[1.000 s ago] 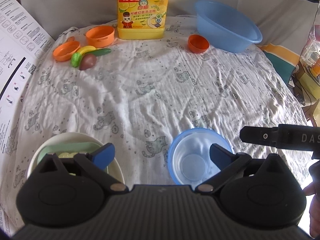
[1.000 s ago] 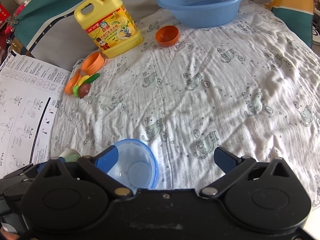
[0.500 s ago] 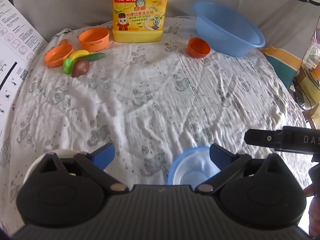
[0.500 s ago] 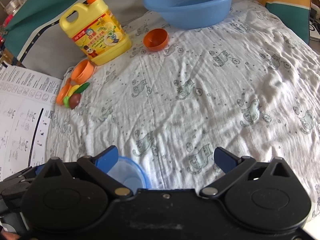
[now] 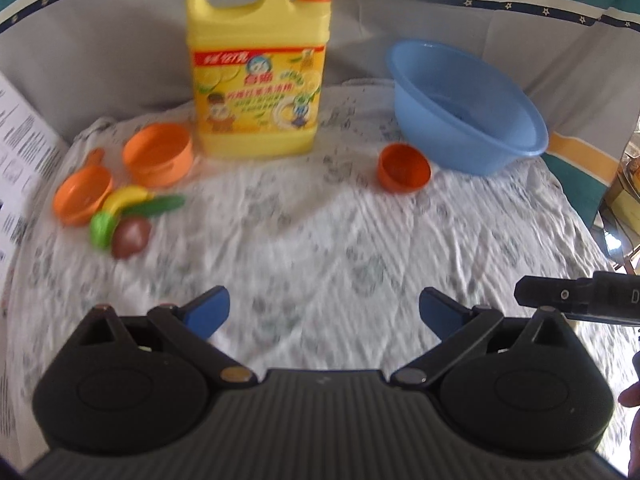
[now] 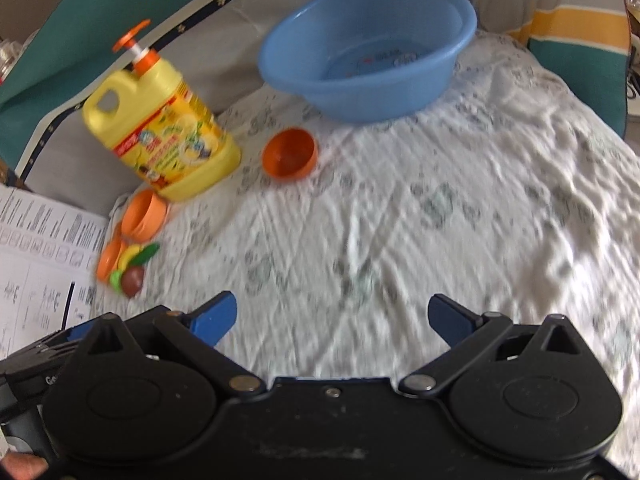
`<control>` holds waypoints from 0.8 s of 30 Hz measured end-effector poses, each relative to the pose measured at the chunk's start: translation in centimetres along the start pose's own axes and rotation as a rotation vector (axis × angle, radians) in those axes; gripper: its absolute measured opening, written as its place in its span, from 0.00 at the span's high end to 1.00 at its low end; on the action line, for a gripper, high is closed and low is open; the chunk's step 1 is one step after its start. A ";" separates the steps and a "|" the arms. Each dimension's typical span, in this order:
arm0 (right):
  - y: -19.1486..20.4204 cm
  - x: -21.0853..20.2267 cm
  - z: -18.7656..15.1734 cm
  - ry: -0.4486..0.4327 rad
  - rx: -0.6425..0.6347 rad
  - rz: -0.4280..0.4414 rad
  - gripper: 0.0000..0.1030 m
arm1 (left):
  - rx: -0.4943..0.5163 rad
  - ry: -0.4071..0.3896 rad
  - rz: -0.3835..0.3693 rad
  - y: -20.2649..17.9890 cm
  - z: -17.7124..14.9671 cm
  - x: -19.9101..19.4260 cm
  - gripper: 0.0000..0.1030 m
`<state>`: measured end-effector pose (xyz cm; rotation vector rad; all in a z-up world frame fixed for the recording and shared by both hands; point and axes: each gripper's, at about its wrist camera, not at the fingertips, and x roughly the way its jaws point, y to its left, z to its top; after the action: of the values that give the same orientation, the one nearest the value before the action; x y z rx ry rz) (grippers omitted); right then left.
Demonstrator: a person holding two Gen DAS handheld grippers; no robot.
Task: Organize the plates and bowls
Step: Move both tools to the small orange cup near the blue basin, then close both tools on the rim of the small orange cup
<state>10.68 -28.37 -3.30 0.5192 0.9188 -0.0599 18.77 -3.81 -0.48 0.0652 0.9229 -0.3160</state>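
Orange bowl (image 5: 404,168) sits well ahead of both grippers, tipped beside the blue basin (image 5: 468,108); left gripper (image 5: 324,312) and right gripper (image 6: 332,316) hang spread wide, empty, probably lining up for a reach.

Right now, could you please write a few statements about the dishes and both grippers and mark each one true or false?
1. The left gripper is open and holds nothing. True.
2. The small dark-orange plastic bowl sits inside the large blue plastic basin. False: it lies on the cloth beside it.
3. The yellow detergent jug stands upright. True.
4. The right gripper grips a bowl. False: it is open and holds nothing.
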 end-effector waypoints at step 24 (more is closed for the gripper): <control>-0.8 12.1 10.9 -0.053 0.146 0.067 0.71 | 0.035 0.029 -0.069 -4.3 9.3 14.6 0.41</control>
<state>25.99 -31.97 -7.61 0.6805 0.8487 -0.0801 32.91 -13.13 -6.02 0.0709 0.9500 -0.3962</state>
